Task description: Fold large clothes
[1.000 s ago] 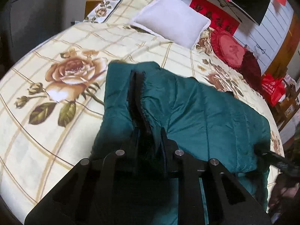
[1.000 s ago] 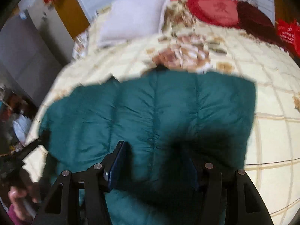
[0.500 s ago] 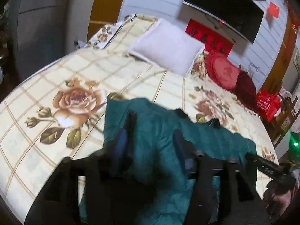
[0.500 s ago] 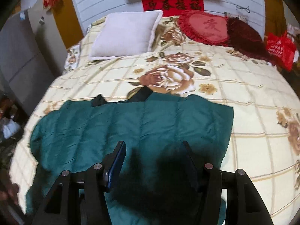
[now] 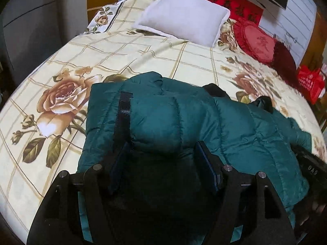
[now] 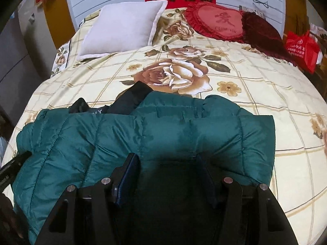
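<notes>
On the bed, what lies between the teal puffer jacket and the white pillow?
Only bare rose-print bedspread separates the teal puffer jacket from the white square pillow; right wrist view shows it.

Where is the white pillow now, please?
The white pillow lies at the bed's head, upper left in the right wrist view, beside the red heart cushion.

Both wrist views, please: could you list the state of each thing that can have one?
Teal quilted puffer jacket: folded over, lying flat on the bed.
Left tool: jaws opening, nothing gripped, over the jacket.
Right tool: open, empty, above the jacket.
White square pillow: flat at the bed's head.
Red heart-shaped cushion: lying beside the pillow.
Red bag: upright off the bed's side.
</notes>
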A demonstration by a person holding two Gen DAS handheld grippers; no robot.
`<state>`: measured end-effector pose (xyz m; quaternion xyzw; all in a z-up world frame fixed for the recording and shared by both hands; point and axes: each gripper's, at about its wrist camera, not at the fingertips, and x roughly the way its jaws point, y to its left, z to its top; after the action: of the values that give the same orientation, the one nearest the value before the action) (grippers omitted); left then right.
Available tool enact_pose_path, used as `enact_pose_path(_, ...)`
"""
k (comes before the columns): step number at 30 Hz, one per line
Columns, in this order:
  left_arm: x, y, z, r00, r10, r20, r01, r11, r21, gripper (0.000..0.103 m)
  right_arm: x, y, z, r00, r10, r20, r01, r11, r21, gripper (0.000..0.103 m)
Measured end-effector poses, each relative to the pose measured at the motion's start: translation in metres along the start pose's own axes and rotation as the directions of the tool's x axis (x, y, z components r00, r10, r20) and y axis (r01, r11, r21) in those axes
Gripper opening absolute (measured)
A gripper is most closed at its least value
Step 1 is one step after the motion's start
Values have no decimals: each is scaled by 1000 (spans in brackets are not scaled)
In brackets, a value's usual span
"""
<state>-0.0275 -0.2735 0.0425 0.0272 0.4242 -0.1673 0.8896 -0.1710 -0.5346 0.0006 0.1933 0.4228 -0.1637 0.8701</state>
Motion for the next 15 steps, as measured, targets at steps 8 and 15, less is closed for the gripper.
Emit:
enact_pose_path(8,1,-2,-2,1000,10,-4,-10,1000,15,67,-45,9,-6,1000,5,16,-5,999,-46,58)
enact_pose_path(15,1,-2,-5,1000,12,20,-12,1000,20,67,-65,17,-30,1000,-10,5,11,994,-106,58)
